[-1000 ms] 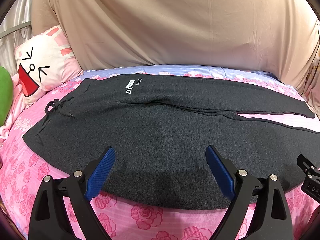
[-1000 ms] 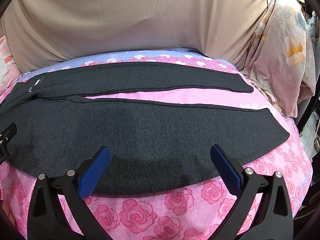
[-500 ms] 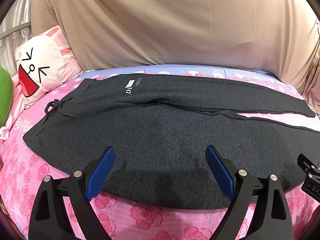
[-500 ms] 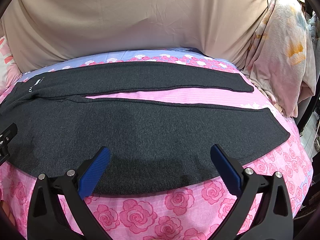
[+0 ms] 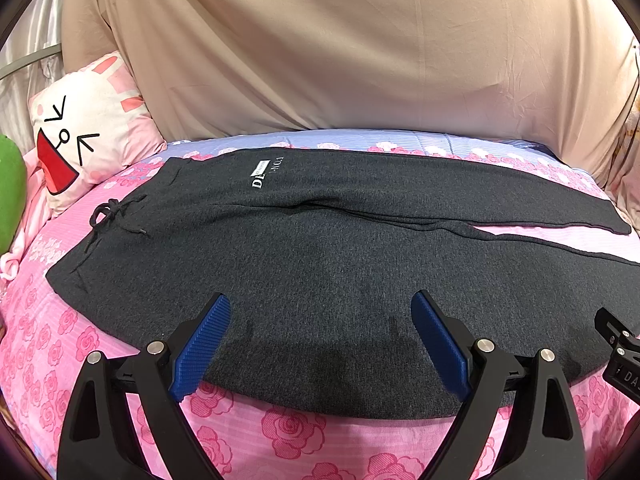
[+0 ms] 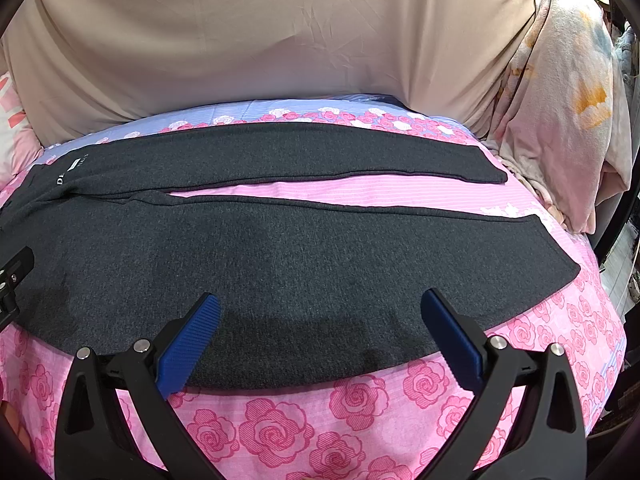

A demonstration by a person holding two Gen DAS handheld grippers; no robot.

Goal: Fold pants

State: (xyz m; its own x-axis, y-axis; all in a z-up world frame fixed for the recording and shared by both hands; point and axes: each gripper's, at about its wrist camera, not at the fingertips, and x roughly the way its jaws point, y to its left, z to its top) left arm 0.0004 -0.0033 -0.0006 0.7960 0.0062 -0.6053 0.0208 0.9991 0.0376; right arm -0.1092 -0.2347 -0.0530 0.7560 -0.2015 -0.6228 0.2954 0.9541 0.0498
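On the bed with the pink rose-print sheet (image 5: 288, 436), the dark grey knit pants (image 5: 320, 248) lie flat, waistband to the left, both legs extended right and parted. The left tongs (image 5: 320, 344) and right tongs (image 6: 320, 340) hover spread wide above the near leg's edge, pinching nothing. The fabric appears soft, light and limp; expect sag and stretch. Take hold at the near seam edge, one grip near the waist and one toward the cuff (image 6: 560, 256).
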